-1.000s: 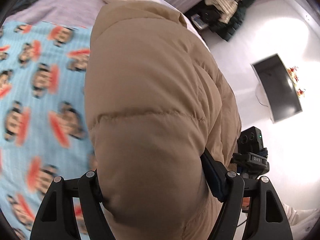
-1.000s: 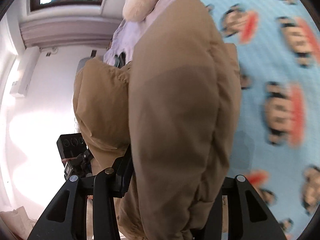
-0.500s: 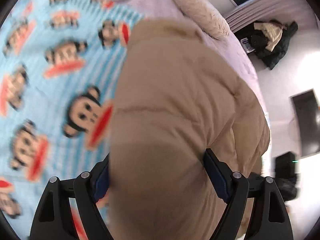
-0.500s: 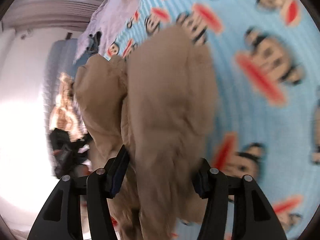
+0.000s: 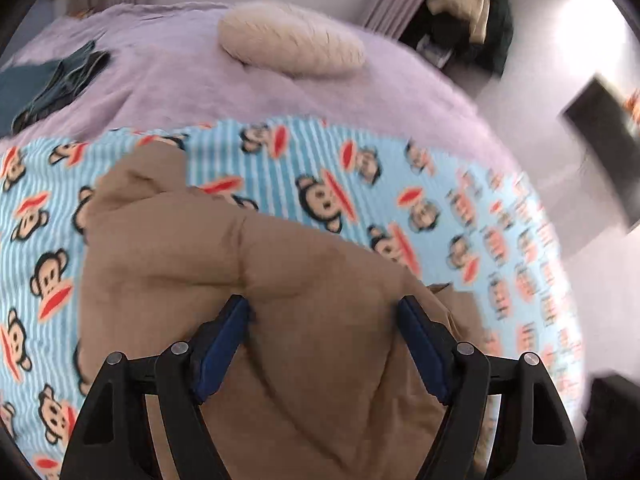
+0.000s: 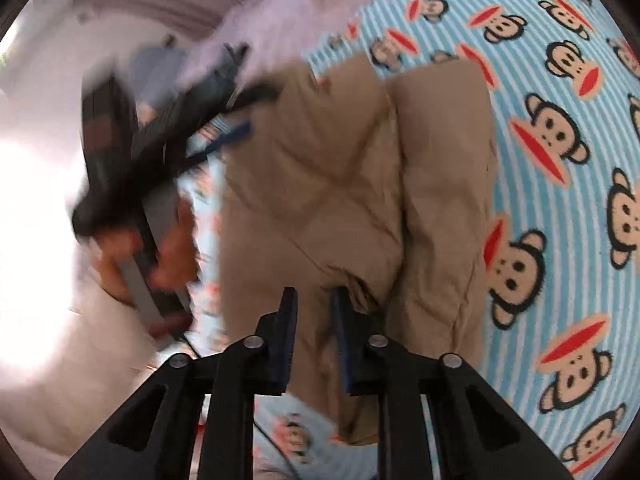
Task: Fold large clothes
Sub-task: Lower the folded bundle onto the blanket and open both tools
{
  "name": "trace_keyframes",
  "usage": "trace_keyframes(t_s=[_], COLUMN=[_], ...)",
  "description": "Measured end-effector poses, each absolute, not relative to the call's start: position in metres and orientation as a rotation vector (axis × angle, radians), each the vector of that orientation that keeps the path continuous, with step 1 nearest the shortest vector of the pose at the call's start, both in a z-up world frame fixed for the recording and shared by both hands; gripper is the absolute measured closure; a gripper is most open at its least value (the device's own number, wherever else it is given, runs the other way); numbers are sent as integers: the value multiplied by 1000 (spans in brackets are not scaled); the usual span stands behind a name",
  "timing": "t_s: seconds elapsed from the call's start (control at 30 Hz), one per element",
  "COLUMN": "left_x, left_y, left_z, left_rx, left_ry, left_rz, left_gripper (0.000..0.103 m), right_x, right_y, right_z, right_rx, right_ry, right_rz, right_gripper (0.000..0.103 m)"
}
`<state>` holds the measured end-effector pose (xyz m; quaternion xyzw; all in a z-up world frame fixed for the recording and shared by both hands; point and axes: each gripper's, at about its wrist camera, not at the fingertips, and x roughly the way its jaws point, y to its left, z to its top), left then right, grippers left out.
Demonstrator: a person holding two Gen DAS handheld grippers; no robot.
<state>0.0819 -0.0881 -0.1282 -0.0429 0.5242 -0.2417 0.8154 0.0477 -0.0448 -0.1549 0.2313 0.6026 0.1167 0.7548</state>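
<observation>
A tan puffer jacket (image 5: pixel 280 280) lies on a blue striped monkey-print blanket (image 5: pixel 340 168). My left gripper (image 5: pixel 324 312) holds a thick bunch of the jacket between its wide-set blue pads. In the right wrist view the jacket (image 6: pixel 360 160) lies folded lengthwise on the blanket (image 6: pixel 560 120). My right gripper (image 6: pixel 314 300) has its jaws nearly together on a thin fold of the jacket's near edge. The left gripper, in a hand (image 6: pixel 160 248), shows blurred at the left of that view.
A lilac bedspread (image 5: pixel 200 72) covers the far bed, with a cream fluffy pillow (image 5: pixel 288 44) and dark folded clothes (image 5: pixel 48 84) on it. A dark screen (image 5: pixel 600 140) and a pile of dark clothing (image 5: pixel 472 4) stand on the pale floor to the right.
Both grippers have swung down and brought the hanging jacket onto the blanket. The right jaws have closed from wide to a narrow gap. The views are blurred by motion.
</observation>
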Motion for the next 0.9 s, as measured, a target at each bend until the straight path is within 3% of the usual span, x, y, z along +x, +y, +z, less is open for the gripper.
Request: trace_keyframes(t_s=[0.1,0.43,0.9], left_x=[77,68,22], left_y=[-121,-157,-97], left_z=[-148,-179,-110], left_rx=[-18,106,59], left_ry=[1134,1123,1131], left_rz=[-491,-426,-397], left_gripper=[25,24,24], right_x=[32,21,26], right_y=[-57,-80,-55], right_z=[-181,-224,-238], right_rx=[390,358,361], right_ry=[1357,1400,1405], right_rz=[151,45,12], right_gripper=[102,103,102])
